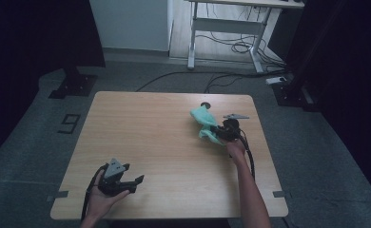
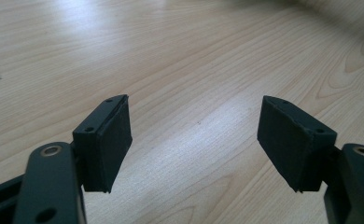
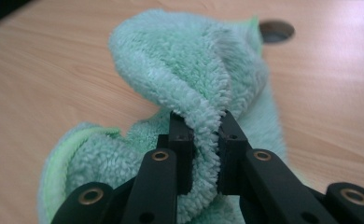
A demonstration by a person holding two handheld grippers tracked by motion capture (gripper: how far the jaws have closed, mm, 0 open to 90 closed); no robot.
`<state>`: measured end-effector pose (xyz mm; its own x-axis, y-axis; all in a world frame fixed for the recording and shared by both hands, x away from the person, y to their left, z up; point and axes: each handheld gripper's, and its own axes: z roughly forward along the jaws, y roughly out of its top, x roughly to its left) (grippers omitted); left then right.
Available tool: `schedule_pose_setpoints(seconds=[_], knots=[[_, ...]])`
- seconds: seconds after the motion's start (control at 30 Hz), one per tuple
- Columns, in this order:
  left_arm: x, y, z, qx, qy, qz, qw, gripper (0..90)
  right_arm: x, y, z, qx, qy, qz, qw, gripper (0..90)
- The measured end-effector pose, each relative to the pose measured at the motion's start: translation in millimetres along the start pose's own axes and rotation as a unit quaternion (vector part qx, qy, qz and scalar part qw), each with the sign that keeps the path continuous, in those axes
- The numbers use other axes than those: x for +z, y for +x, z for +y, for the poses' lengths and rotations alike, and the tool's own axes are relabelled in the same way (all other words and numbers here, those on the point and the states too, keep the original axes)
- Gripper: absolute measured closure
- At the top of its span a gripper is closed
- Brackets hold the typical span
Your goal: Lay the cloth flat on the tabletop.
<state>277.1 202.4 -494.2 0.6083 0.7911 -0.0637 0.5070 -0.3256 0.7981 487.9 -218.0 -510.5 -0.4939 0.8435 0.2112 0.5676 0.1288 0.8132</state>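
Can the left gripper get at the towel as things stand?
Probably yes. The left gripper sits open near the table's front left, and bare wood lies between it and the towel. The right gripper already pinches a fold, so it would need a free edge.

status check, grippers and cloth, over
Right gripper shut on green cloth. Left gripper open, nothing between. Table hole beyond the cloth, not in the way.

My right gripper (image 1: 220,133): far right of table (image 1: 164,142), on cloth (image 1: 203,121) | hole (image 1: 205,104): behind cloth | my left gripper (image 1: 126,183): near left
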Motion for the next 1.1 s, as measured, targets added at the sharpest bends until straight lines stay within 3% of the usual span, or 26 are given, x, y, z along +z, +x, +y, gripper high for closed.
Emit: schedule_pose_setpoints(seconds=[0.03,0.13,0.27,0.53,0.6,0.87,1.1], knots=[[-0.4,0.3,0.1,-0.001,-0.001,0.001,1.0000,26.2,-11.1,5.6,4.0,-0.009,-0.017,0.012,0.9997,80.0],[-1.1,1.5,0.2,-0.002,-0.002,0.001,1.0000,26.2,-21.1,11.2,7.3,-0.016,-0.030,0.022,0.9992,80.1],[-0.7,2.3,-0.1,-0.002,-0.001,0.002,1.0000,26.3,-48.9,26.2,12.8,-0.033,-0.066,0.051,0.9959,80.2],[0.9,0.6,-0.5,-0.001,0.002,0.001,1.0000,26.3,-73.3,44.6,9.3,-0.046,-0.090,0.093,0.9905,80.2],[1.4,0.3,-0.6,-0.001,0.003,0.001,1.0000,26.3,-79.9,55.2,4.6,-0.051,-0.096,0.112,0.9877,80.2],[3.8,0.5,-1.4,-0.002,0.006,-0.001,1.0000,26.3,-82.3,81.3,-14.2,-0.064,-0.089,0.141,0.9840,80.0],[6.5,-0.1,-1.5,-0.001,0.009,-0.003,1.0000,26.3,-66.0,106.5,-36.8,-0.078,-0.056,0.144,0.9849,79.6]])
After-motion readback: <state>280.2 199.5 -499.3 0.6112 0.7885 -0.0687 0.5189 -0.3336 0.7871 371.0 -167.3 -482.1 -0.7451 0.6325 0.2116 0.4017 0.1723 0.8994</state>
